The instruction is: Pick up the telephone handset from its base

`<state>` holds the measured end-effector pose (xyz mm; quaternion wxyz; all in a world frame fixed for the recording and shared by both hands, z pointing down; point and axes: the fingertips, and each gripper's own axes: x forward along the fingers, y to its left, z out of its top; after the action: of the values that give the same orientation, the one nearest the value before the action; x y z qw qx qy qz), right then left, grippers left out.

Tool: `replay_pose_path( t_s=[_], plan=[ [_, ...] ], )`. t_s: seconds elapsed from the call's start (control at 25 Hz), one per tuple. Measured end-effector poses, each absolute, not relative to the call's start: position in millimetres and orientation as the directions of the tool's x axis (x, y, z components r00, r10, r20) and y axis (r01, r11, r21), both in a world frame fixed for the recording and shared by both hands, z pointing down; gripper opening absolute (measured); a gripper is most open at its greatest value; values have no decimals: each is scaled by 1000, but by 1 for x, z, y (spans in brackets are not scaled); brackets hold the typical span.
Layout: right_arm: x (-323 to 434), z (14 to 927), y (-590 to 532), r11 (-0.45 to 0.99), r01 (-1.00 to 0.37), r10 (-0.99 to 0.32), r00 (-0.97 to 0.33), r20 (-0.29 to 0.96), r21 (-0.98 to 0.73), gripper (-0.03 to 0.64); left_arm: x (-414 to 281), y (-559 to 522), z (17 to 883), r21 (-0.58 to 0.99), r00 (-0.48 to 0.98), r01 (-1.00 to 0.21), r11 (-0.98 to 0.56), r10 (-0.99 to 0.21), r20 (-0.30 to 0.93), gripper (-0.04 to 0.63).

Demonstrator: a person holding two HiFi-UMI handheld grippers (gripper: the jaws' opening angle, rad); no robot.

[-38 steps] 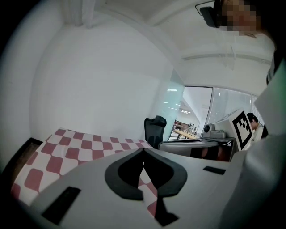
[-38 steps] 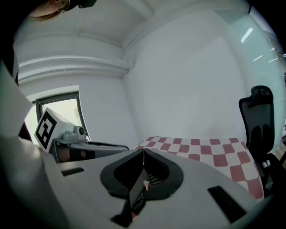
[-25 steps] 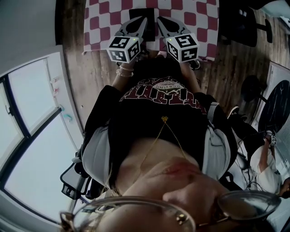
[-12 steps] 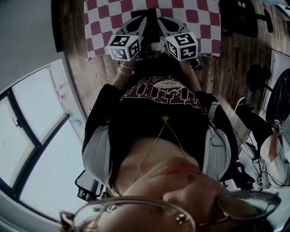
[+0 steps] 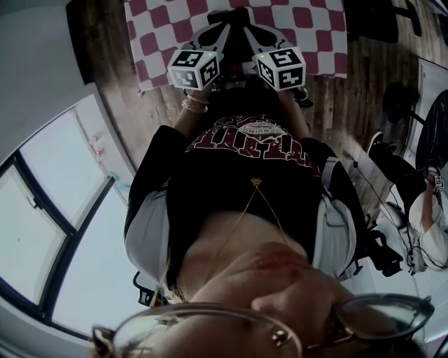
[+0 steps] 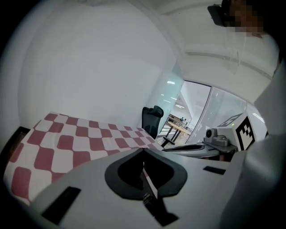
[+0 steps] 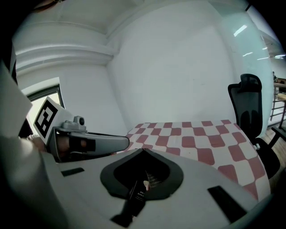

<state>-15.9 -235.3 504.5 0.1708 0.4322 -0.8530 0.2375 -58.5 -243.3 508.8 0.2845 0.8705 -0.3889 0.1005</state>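
Observation:
No telephone shows clearly in any view. A dark shape [image 5: 238, 14] lies on the red-and-white checkered cloth [image 5: 161, 28] just past the jaw tips in the head view; I cannot tell what it is. My left gripper [image 5: 225, 28] and right gripper [image 5: 250, 29] are held side by side over the cloth's near edge, marker cubes toward the person. In the left gripper view the left gripper [image 6: 143, 150] has its jaws together with nothing between them. The right gripper [image 7: 143, 150] looks the same in its own view. Each gripper view shows the other gripper alongside.
The checkered cloth [image 6: 67, 138] covers a table against a white wall. A black office chair [image 7: 246, 103] stands at the table's right end. Wooden floor [image 5: 350, 98] surrounds the table, large windows [image 5: 56, 210] are at the left, and a seated person [image 5: 430, 217] is at the far right.
Both grippers have sunk and reached a little farther over the checkered cloth, still side by side. Their jaws stay together.

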Motion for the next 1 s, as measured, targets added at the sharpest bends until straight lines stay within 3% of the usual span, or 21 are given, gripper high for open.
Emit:
replay_pose_path(
  t_s=[1.0],
  plan=[
    [-11,583,-230,447,-874,-560,-439,703,-190,18,-84,-240,573,471,669,-743,-476,-539,511,11]
  ],
)
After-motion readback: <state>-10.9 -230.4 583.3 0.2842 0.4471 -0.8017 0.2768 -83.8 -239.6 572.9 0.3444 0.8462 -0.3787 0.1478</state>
